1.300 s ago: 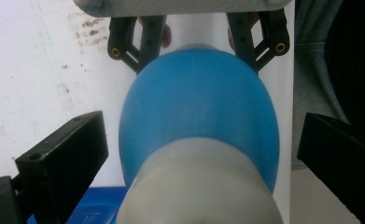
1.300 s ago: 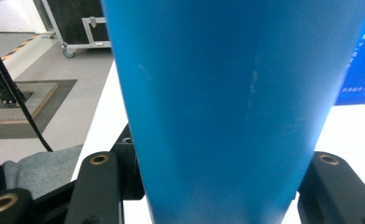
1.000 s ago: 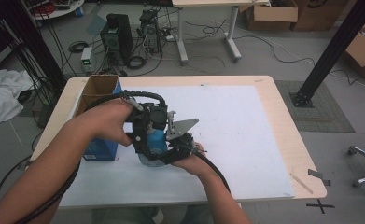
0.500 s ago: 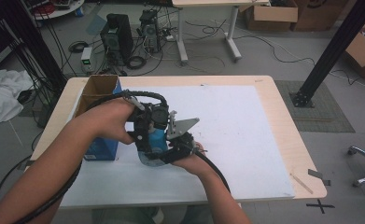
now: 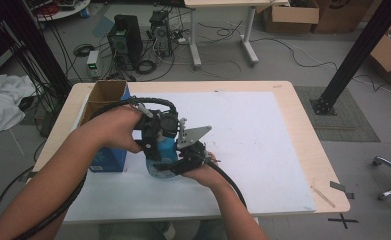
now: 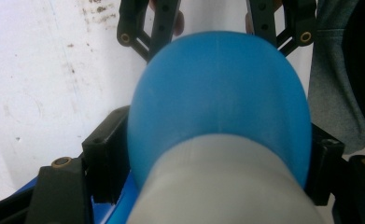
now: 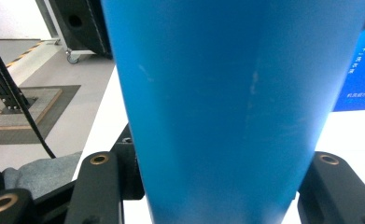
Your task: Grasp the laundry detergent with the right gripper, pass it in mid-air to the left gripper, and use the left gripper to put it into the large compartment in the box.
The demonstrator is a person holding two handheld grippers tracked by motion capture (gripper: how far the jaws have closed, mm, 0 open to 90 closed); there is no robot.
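A blue bottle [image 5: 166, 148] with a grey cap [image 6: 227, 186] is held over the white sheet between both grippers. My left gripper [image 5: 160, 150] comes in from the upper left. Its jaws have just been closing with the bottle between them, and in the left gripper view they press both sides of the bottle's [image 6: 217, 93] rounded shoulder near the cap. My right gripper [image 5: 164, 167], with the grey plate on top, reaches in from the lower right. It is shut on the bottle's body [image 7: 231, 93], which stands between its jaws [image 7: 217, 186]. The right gripper [image 6: 213, 28] also shows beyond the bottle.
An open blue cardboard box [image 5: 105, 102] stands at the table's left, close behind the left hand. The white sheet [image 5: 253, 130] covers most of the wooden table [image 5: 310, 150]. Computers and cables lie on the floor beyond the far edge.
Both hands and the bottle have kept their place. From above, the grippers look the same as before.
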